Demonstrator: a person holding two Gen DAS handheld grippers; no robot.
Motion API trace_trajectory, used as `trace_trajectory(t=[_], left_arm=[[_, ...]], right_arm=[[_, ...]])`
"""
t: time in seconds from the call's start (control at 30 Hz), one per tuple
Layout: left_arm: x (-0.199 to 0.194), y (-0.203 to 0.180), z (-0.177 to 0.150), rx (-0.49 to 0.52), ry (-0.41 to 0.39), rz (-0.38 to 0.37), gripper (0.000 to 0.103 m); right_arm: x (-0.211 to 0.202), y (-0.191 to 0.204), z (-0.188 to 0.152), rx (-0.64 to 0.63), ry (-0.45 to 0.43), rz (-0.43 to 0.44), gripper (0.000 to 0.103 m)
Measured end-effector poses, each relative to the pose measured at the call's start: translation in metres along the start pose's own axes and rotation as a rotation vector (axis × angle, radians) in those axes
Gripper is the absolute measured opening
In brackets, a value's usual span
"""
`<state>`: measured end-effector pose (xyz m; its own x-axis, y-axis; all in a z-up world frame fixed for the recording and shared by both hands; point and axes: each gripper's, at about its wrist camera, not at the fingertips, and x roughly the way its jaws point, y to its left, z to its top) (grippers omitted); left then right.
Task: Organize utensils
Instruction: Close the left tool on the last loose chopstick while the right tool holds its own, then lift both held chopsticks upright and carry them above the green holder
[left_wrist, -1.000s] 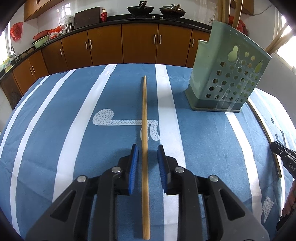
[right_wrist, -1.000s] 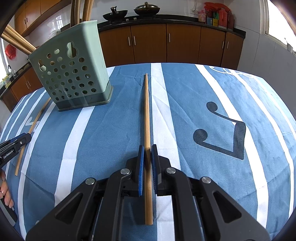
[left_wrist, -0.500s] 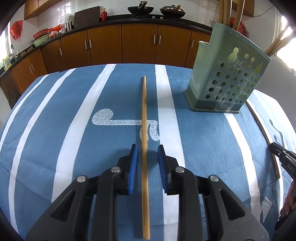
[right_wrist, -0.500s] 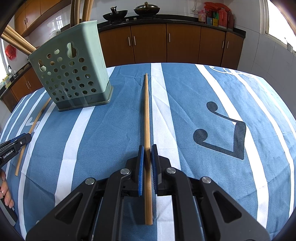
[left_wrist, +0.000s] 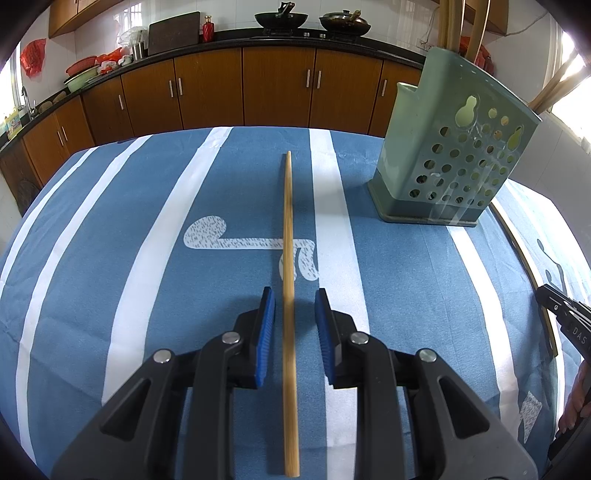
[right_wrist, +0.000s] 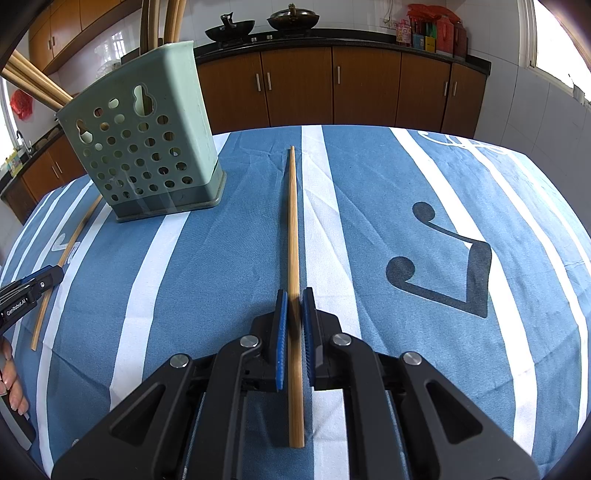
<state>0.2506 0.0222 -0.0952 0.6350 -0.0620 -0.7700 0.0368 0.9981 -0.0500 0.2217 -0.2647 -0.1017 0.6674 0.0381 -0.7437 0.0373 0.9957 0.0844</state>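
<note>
Right wrist view: right gripper (right_wrist: 292, 334) clamps one chopstick (right_wrist: 293, 236) near its end; left gripper (left_wrist: 291, 334) straddles another chopstick (left_wrist: 288, 240) unclamped. Lifted, either may pivot, missing the green holder (right_wrist: 147, 147)

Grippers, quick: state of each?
Left gripper: open, chopstick between its pads, untouched.
Right gripper: shut on second chopstick.
</note>
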Motion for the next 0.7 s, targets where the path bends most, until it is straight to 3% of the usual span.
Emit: trace_trajectory(t=[0.3,0.53,0.6,0.7], left_arm=[[0.000,0.000,0.000,0.002,0.000,0.001,0.024],[-0.010,-0.007,-0.014,0.059,0.007,0.032,0.024],[-0.014,-0.011,-0.020,0.081,0.008,0.036,0.023],[-0.018,-0.014,-0.025,0.102,0.008,0.035,0.009]], right_arm=[[0.000,0.000,0.000,0.001,0.000,0.001,0.010],[-0.003,0.001,-0.003,-0.016,0.001,-0.001,0.011],[-0.003,0.000,-0.003,-0.006,0.000,0.011,0.010],[-0.002,0.000,-0.003,-0.003,0.000,0.018,0.009]])
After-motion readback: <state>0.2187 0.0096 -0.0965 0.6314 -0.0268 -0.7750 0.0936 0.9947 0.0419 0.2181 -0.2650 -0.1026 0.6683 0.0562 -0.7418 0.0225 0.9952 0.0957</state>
